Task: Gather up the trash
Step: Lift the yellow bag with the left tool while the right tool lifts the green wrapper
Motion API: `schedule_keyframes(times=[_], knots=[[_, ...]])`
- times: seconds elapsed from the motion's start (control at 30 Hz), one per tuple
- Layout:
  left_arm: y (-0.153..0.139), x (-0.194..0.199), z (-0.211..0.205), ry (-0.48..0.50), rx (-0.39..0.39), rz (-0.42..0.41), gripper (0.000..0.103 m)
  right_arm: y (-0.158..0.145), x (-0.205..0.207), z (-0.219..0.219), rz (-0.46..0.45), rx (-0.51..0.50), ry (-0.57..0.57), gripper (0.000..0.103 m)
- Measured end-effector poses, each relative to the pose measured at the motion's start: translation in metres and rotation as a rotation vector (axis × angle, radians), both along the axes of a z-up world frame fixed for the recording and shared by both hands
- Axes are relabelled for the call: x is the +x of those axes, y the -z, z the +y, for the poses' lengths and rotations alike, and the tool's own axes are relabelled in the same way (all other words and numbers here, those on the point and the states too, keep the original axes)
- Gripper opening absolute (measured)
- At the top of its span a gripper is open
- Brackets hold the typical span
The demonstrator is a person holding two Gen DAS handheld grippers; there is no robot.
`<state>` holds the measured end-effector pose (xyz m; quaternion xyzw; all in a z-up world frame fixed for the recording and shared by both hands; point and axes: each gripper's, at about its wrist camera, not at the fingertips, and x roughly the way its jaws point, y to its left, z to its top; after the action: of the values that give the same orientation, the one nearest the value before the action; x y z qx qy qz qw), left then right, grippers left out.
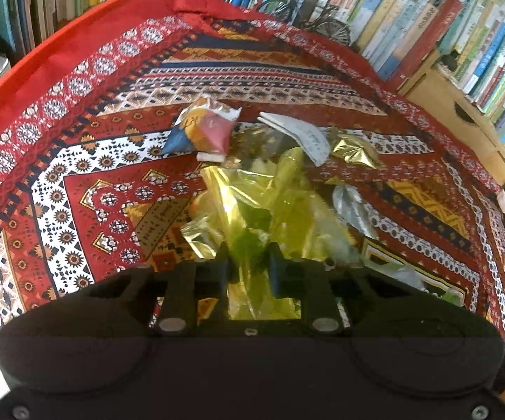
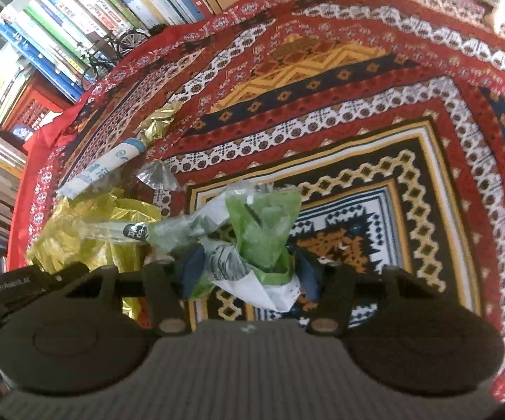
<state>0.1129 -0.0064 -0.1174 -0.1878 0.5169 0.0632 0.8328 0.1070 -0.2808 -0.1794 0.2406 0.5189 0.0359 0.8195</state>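
Trash, scattered mid-cloth (image 1: 60,147), largest first: one yellow bag (image 1: 262,206), crumpled, dead ahead of the left gripper (image 1: 249,262), apparently pinched between near-closed fingers, though contact hard to confirm. One green-and-white wrapper (image 2: 252,238), long axis running leftward and away, lying between the spread, unclenched fingers of the right gripper (image 2: 249,273) — nearer to that hand than any other piece. Beyond, well apart from both grippers: one red-and-blue packet (image 1: 207,129), one white paper roll (image 1: 301,133), one gold foil (image 1: 353,150), one clear scrap (image 2: 156,175). Six pieces counted. Probably next: closing right on the wrapper.
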Motion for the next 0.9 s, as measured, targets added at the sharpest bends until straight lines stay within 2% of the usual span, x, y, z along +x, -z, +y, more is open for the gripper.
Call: schedule_keyframes(times=[0.3,0.5,0.73,0.83,0.9], knots=[[-0.027,-0.022,-0.025,-0.023,0.060,-0.073,0.013,-0.021,-0.019,-0.019,-0.082,-0.076,-0.029,0.060],[-0.047,-0.049,-0.042,-0.073,0.097,-0.131,0.013,-0.022,-0.020,-0.041,-0.105,-0.081,-0.091,0.060],[-0.065,-0.079,-0.045,-0.060,0.107,-0.167,0.013,-0.033,-0.039,-0.051,-0.141,-0.081,-0.067,0.060],[-0.074,-0.090,-0.039,-0.042,0.094,-0.188,0.013,-0.039,-0.051,-0.050,-0.159,-0.105,-0.022,0.060],[-0.080,-0.097,-0.036,-0.025,0.117,-0.204,0.013,-0.044,-0.060,-0.050,-0.162,-0.122,0.011,0.060]])
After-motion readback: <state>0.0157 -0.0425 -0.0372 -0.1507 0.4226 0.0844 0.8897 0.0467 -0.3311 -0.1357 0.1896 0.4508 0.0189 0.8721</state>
